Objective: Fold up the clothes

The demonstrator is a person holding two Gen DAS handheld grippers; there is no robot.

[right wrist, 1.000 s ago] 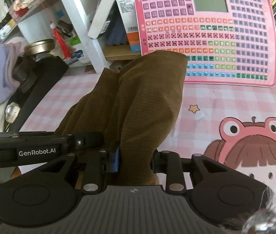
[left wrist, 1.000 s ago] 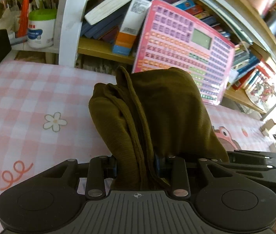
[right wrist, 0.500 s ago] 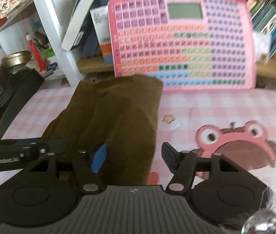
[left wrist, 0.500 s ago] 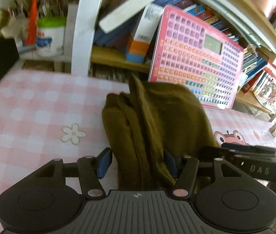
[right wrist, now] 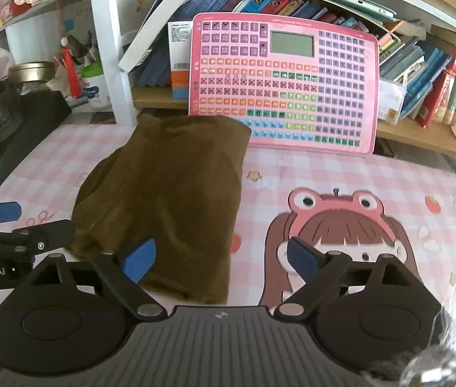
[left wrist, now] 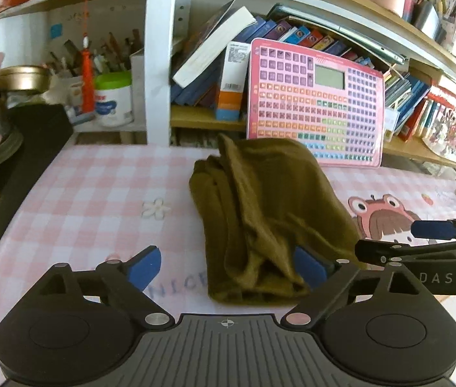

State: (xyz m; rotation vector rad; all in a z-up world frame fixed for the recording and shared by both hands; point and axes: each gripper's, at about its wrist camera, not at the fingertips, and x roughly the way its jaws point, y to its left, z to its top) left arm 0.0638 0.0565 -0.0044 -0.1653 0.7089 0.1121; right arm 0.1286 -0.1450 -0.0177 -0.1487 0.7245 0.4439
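Left wrist view: both grippers — left (left wrist: 224,267), right (right wrist: 220,259) — gape, released, beside the folded olive garment (left wrist: 266,213).

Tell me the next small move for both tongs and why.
Probably draw both tongs back and clear of the folded olive-brown corduroy garment. The left tongs and the right tongs both stand open, gripping nothing, and the garment lies as a compact bundle on the pink checked tablecloth, so this fold looks finished.
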